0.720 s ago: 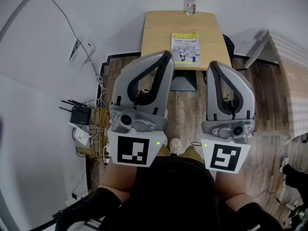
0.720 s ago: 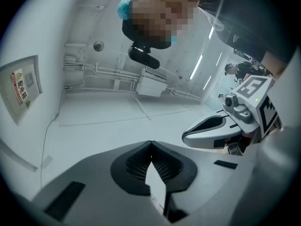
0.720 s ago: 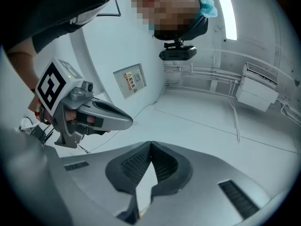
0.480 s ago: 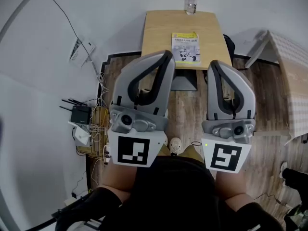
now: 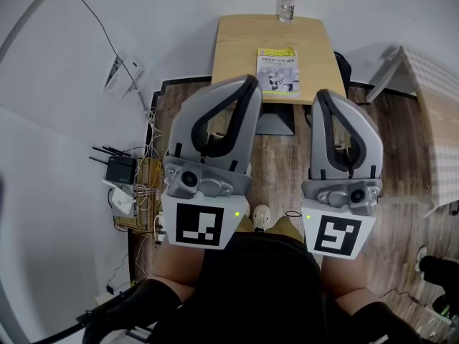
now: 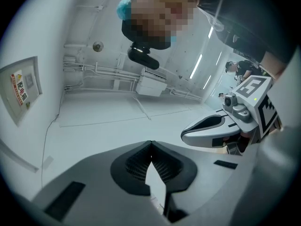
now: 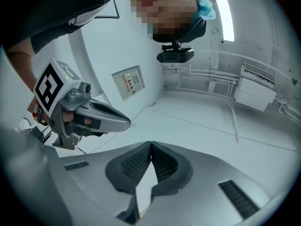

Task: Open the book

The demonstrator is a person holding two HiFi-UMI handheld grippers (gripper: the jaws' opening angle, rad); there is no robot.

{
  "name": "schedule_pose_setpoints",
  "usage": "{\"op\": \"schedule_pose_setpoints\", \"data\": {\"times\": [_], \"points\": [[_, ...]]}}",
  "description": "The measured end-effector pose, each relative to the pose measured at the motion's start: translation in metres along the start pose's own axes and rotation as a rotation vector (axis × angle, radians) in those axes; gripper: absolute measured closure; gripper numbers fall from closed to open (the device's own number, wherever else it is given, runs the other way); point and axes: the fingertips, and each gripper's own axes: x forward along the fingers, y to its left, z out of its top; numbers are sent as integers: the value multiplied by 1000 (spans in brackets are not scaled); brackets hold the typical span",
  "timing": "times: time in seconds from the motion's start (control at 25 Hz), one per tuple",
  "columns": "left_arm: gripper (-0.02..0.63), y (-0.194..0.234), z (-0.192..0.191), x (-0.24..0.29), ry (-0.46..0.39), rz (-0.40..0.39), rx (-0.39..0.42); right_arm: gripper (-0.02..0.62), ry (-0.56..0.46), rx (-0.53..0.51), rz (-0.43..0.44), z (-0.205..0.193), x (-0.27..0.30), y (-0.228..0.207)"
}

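Approach step: your grey left gripper (image 5: 249, 84) and grey right gripper (image 5: 320, 95) hang pinched closed and empty, short of the wooden table (image 5: 240, 45). The yellow-covered book (image 5: 277, 70) lies closed by its near edge — reach in, then part the jaws at the cover.

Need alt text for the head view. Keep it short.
Seen from steeply above, a person holds the left gripper and the right gripper side by side in the foreground, both shut and empty. Beyond them a closed, yellow-covered book lies on a small wooden table, and a clear bottle stands at the table's far edge.
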Motion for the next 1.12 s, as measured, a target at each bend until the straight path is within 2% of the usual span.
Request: {"op": "schedule_pose_setpoints", "data": {"times": [0.68, 1.12], "points": [[597, -2, -5, 5, -2, -8, -13, 566, 16, 0, 2, -8, 1, 0], [597, -4, -12, 11, 12, -13, -24, 566, 12, 47, 8, -17, 0, -7]]}}
